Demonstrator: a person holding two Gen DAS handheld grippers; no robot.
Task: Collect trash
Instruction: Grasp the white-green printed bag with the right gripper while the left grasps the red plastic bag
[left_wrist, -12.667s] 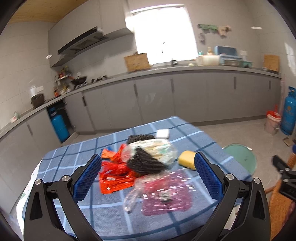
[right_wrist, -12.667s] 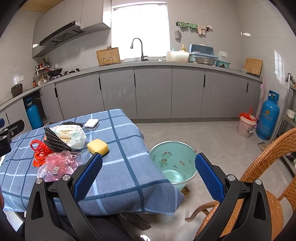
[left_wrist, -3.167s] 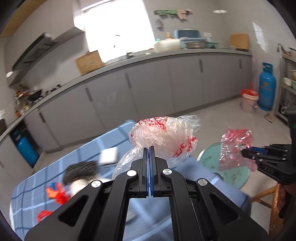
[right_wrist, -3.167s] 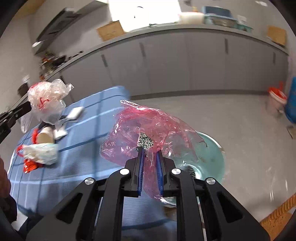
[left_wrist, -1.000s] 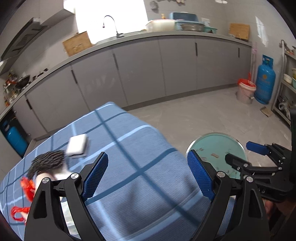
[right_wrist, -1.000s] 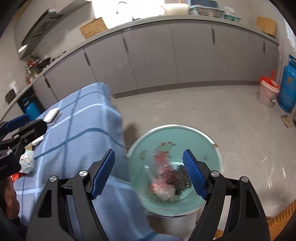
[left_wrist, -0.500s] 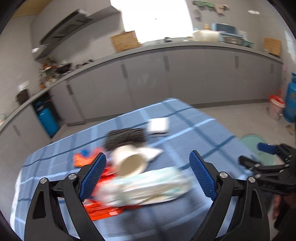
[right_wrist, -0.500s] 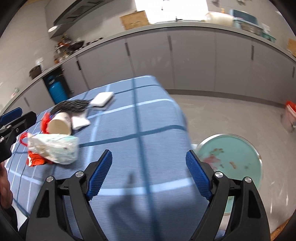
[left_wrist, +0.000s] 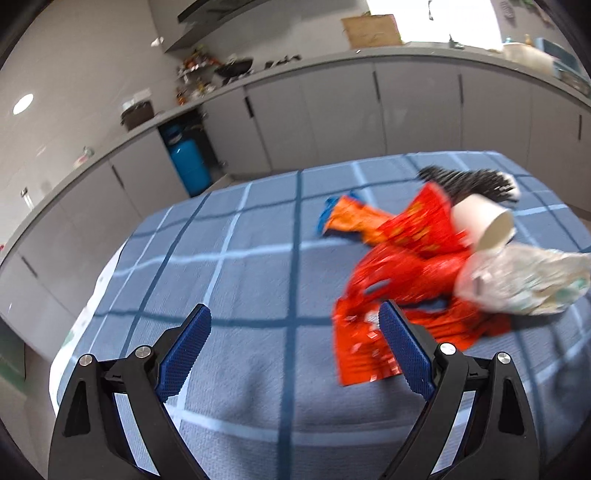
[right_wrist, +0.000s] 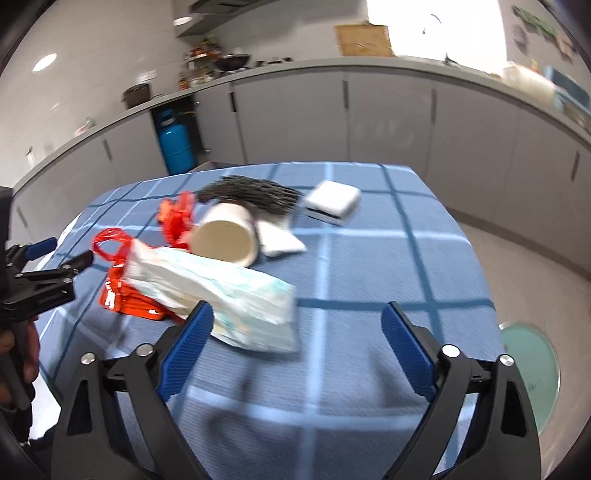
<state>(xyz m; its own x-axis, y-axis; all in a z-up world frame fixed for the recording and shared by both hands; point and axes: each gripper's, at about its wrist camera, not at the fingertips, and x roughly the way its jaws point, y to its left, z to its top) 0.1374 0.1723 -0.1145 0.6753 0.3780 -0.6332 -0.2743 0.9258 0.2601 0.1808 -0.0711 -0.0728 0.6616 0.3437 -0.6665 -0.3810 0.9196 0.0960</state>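
Both claws are empty and back over the worktop (right_wrist: 369, 258). A second ago they hovered over the green bin (right_wrist: 532, 369) on the floor, where a pink bag and other scraps lay inside; now the bin shows only as a sliver off the worktop's right edge in the right wrist view. So that delivery looks done, and the next pickup is starting.

The left claw (left_wrist: 293, 347) stands wide open with nothing between its pads, over bare checked cloth toward the worktop's left edge. The red wrapper (left_wrist: 399, 258) lies just beside its right pad.

The right claw (right_wrist: 297, 341) has just been opening further and now gapes wide. Nothing is gripped, though the near end of the pale printed bag (right_wrist: 221, 291) lies close by its left pad.

What remains sits in one heap toward the middle and left of the worktop:
- the printed bag, on top of the red wrapper
- a paper cup (right_wrist: 227, 234) on its side, touching the bag's far end
- a dark bristly bundle (right_wrist: 251, 195) behind the cup
- a white block (right_wrist: 332, 201) nearer the far right corner

The task looks partway done. The bag is probably the right claw's nearest target, and the red wrapper the left's.
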